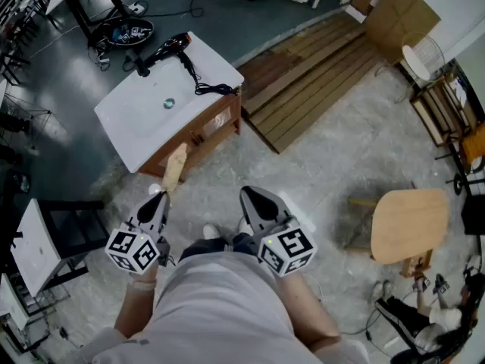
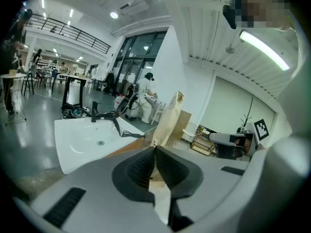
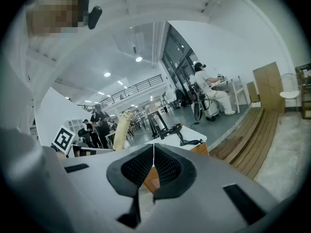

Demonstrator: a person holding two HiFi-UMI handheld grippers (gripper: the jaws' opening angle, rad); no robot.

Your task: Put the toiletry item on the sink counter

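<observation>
A beige, tube-like toiletry item (image 1: 174,165) sticks up and forward from my left gripper (image 1: 159,197), which is shut on its lower end. In the left gripper view the item (image 2: 167,120) rises from between the closed jaws of that gripper (image 2: 155,152). The white sink counter (image 1: 132,116) on its wooden cabinet stands on the floor ahead, a short way beyond the item's tip. A black hair dryer (image 1: 170,48) with its cord lies on the counter's far end. My right gripper (image 1: 254,199) hangs beside the left, shut with nothing in it (image 3: 153,147).
Wooden planks (image 1: 318,74) lie on the floor to the right of the counter. A round wooden stool (image 1: 409,222) stands at the right, with a person (image 1: 424,317) low on the floor near it. A black frame with a white panel (image 1: 38,241) is at the left.
</observation>
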